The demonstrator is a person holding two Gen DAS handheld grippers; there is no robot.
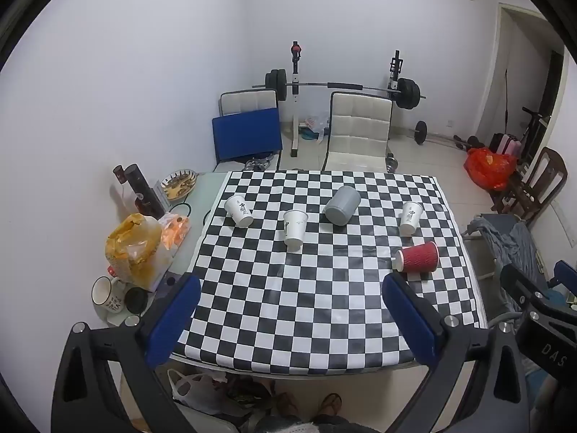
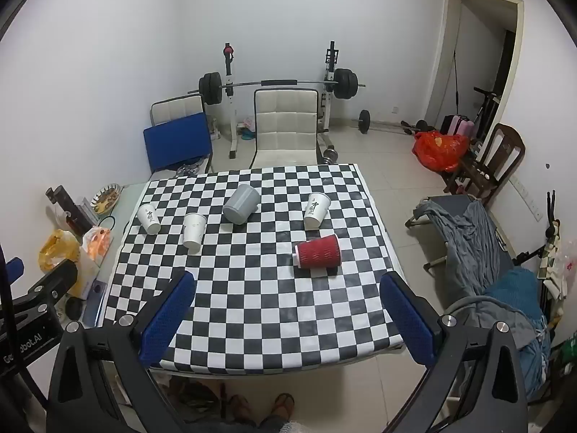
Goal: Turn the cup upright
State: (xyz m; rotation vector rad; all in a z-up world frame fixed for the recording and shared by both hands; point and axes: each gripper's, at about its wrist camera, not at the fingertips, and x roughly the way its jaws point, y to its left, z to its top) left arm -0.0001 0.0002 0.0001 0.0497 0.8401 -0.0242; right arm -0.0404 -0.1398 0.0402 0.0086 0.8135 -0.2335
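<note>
Five cups are on the checkered tablecloth. A red ribbed cup lies on its side, nearest the front right. A grey cup lies tilted at the back middle. Three white paper cups rest mouth up and leaning, or on their sides; I cannot tell which. They also show in the right wrist view. My left gripper and right gripper are open and empty, high above the table's near edge.
Bags, a mug, a dark bottle and a snack bowl crowd the table's left strip. White chairs and a barbell rack stand behind. A folding cot with cloth is to the right. Feet show below the near edge.
</note>
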